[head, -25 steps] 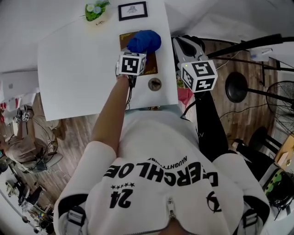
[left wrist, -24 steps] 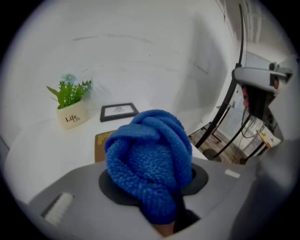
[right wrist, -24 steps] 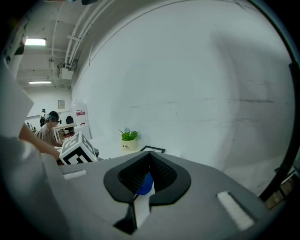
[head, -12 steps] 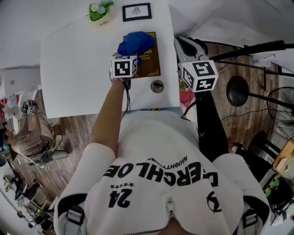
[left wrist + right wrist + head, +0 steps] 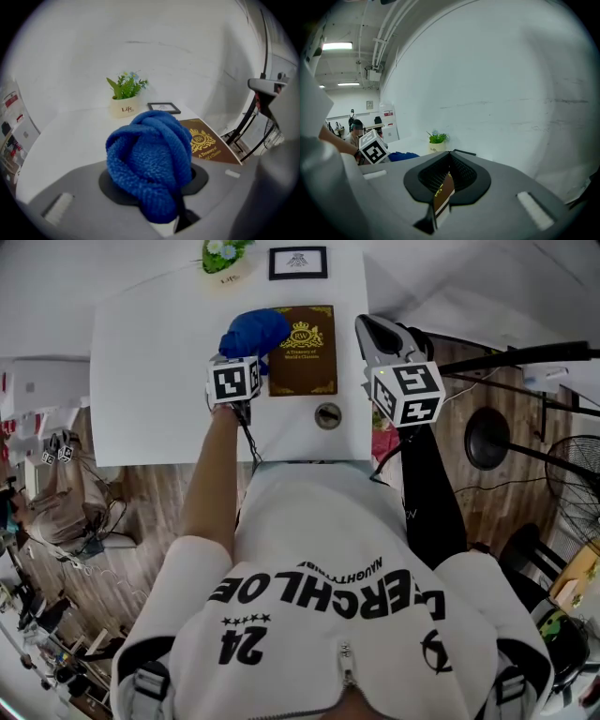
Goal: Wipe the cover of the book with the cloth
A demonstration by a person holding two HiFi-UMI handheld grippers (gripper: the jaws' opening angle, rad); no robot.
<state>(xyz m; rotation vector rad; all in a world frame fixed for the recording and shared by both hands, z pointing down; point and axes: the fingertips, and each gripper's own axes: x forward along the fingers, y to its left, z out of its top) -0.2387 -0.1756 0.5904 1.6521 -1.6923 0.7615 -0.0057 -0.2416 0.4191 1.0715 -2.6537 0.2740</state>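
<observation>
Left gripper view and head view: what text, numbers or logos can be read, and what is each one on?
"Life", with a smaller "Life" under it: white plant pot.
"RW" in a gold crest, then "A Treasury of World's Classics": brown book.
"24", and large letters ending "CHLOE", upside down in the head view: shirt; its smaller line is unclear.
Framed picture: print too small to read.
Wall signs: too small to read.

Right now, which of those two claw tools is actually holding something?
The left gripper: its jaws are clamped on the bunched blue cloth. The right gripper has nothing between its jaws.
</observation>
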